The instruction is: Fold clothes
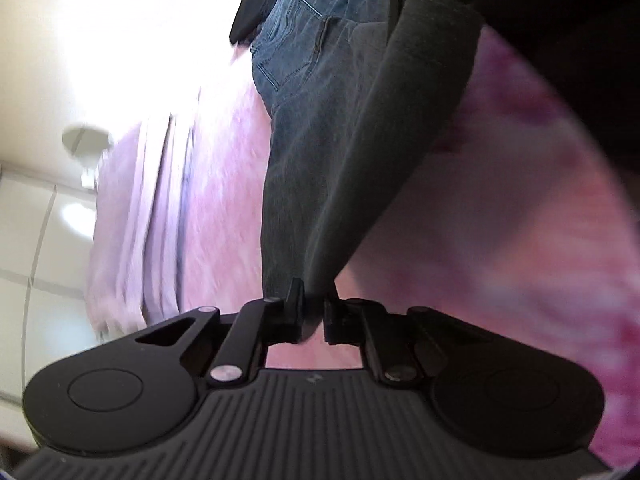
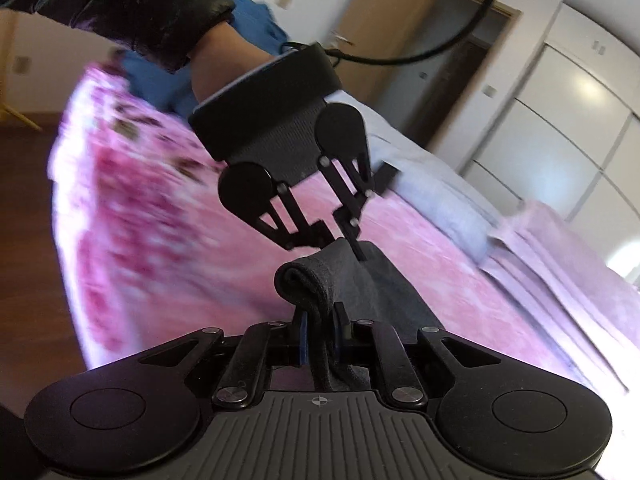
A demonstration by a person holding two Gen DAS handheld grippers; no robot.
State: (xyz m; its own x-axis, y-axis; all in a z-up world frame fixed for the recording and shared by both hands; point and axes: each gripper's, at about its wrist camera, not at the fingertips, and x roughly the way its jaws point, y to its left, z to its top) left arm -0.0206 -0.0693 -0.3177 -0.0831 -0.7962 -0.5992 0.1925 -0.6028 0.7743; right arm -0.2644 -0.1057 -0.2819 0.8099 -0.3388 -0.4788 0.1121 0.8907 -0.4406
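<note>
Left view, left gripper (image 1: 313, 314): jaws clenched on the hem of the jeans (image 1: 320, 128).
Left view, jeans: stretched from the gripper across the pink bed (image 1: 224, 200).
Right view, right gripper (image 2: 321, 330): jaws clenched on a bunched fold of the jeans (image 2: 320, 280), above the bed (image 2: 460, 280).
Right view, left gripper (image 2: 340, 240): just beyond, gripping the same cloth.

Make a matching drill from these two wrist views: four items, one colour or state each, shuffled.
Items:
1. jeans
2. blanket
3. left tongs
4. folded towels

States:
A. pink, spread under the clothes
B. shut on an end of the dark trouser leg
C. stacked at the bed's edge
D. blue-grey denim, back pockets showing

Pairs: 1-D, 2-A, 3-B, 4-C
</note>
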